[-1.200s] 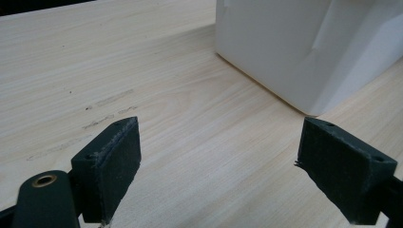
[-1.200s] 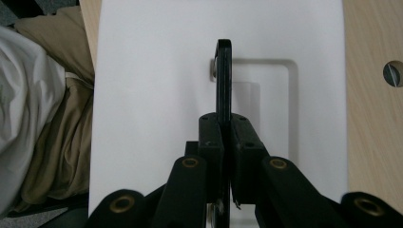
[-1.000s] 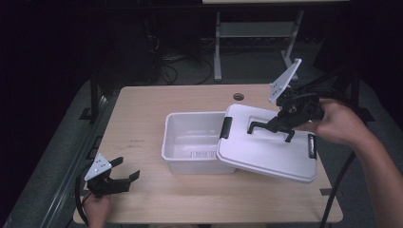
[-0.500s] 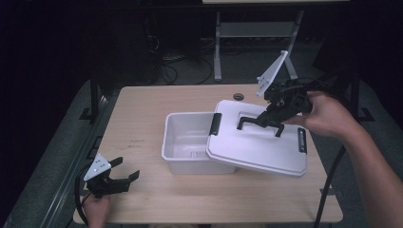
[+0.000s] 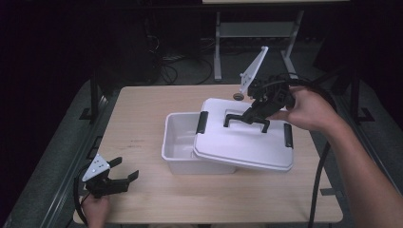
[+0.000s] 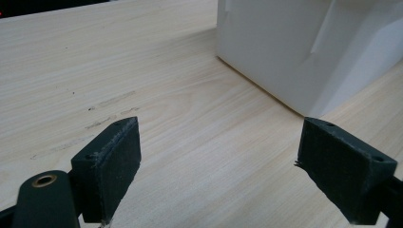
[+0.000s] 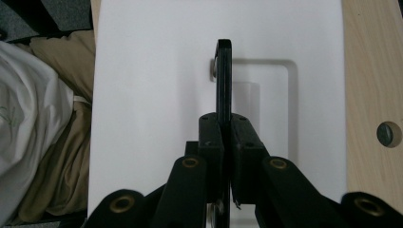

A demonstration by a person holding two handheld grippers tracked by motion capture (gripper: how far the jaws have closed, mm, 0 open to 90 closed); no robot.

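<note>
A white plastic bin (image 5: pixel 180 142) stands mid-table, its left part uncovered. The white lid (image 5: pixel 244 140) with black latches at both ends hangs tilted over the bin's right side, lifted by its black handle (image 5: pixel 247 118). My right gripper (image 5: pixel 256 113) is shut on that handle; in the right gripper view the handle (image 7: pixel 223 80) runs up from between the closed jaws across the lid (image 7: pixel 152 95). My left gripper (image 5: pixel 121 179) rests open near the table's front left corner. In the left gripper view its pads (image 6: pixel 114 156) are spread wide with bare wood between them, the bin's wall (image 6: pixel 294 52) ahead.
The light wood table (image 5: pixel 142 109) has a round cable hole (image 5: pixel 238 96) at its far edge, behind the lid. A metal stand (image 5: pixel 256 33) and cables lie on the dark floor beyond. The person's forearm (image 5: pixel 361 166) crosses the table's right side.
My right gripper has carried the lid leftward and up over the bin, covering more of its opening. The left gripper has stayed put.
</note>
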